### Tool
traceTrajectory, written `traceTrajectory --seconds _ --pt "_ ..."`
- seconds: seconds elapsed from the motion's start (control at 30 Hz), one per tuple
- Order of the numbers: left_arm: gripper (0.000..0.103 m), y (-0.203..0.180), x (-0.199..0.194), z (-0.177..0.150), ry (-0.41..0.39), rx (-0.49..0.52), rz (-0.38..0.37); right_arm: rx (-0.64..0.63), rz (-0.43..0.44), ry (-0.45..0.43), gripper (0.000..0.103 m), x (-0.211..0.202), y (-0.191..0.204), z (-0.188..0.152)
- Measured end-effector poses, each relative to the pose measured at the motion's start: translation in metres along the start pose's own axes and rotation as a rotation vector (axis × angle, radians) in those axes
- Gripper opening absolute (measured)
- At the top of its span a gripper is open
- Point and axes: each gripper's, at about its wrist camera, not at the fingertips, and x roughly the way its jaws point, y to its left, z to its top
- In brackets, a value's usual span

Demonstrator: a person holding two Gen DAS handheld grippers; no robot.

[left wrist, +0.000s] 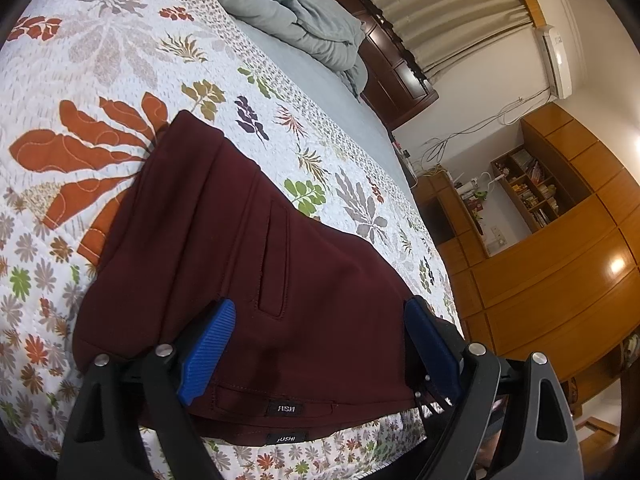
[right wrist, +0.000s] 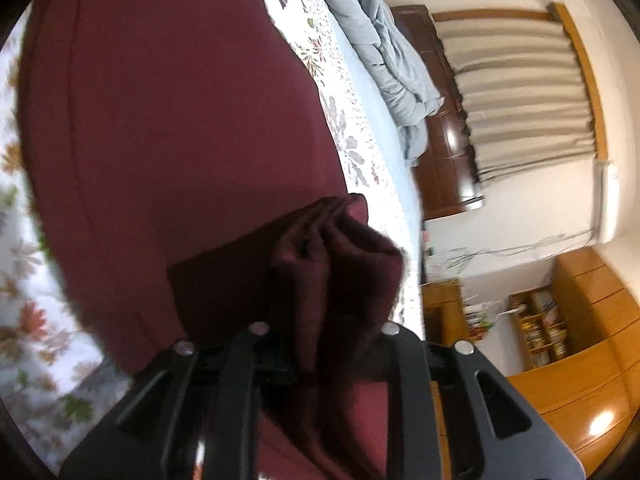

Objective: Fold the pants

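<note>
Dark maroon pants point(left wrist: 248, 264) lie on a floral quilt point(left wrist: 80, 60) on the bed, the waistband with its black label nearest the left wrist camera. My left gripper point(left wrist: 320, 320) is open, its blue fingers point(left wrist: 208, 356) spread either side of the waist end, just over the cloth. In the right wrist view the pants point(right wrist: 168, 120) fill the left half. My right gripper point(right wrist: 324, 312) is shut on a bunched fold of the maroon cloth point(right wrist: 340, 248), lifted above the rest; its fingertips are hidden by the fabric.
A crumpled grey-blue blanket point(left wrist: 304, 12) lies at the head of the bed by a dark wooden headboard point(left wrist: 400, 76). The bed's edge runs along the right. Beyond stand wooden wardrobes point(left wrist: 560, 280), a shelf unit point(left wrist: 528, 184) and curtains point(left wrist: 452, 4).
</note>
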Motion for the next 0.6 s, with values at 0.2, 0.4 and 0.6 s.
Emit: traceTrajectory --seconds 0.2,0.4,0.6 --pt "0.087 0.001 0.001 0.001 -0.002 -0.005 -0.001 0.188 0.227 -0.063 0.069 -0.050 -0.047 -0.012" --pt "0.087 -0.016 -0.011 0.000 -0.041 0.058 0.003 0.830 0.419 -0.022 0.037 -0.033 -0.161 -0.078" --pt "0.087 -0.106 0.014 -0.013 -0.006 0.144 -0.192 1.124 0.525 0.248 0.029 0.027 -0.177 -0.173"
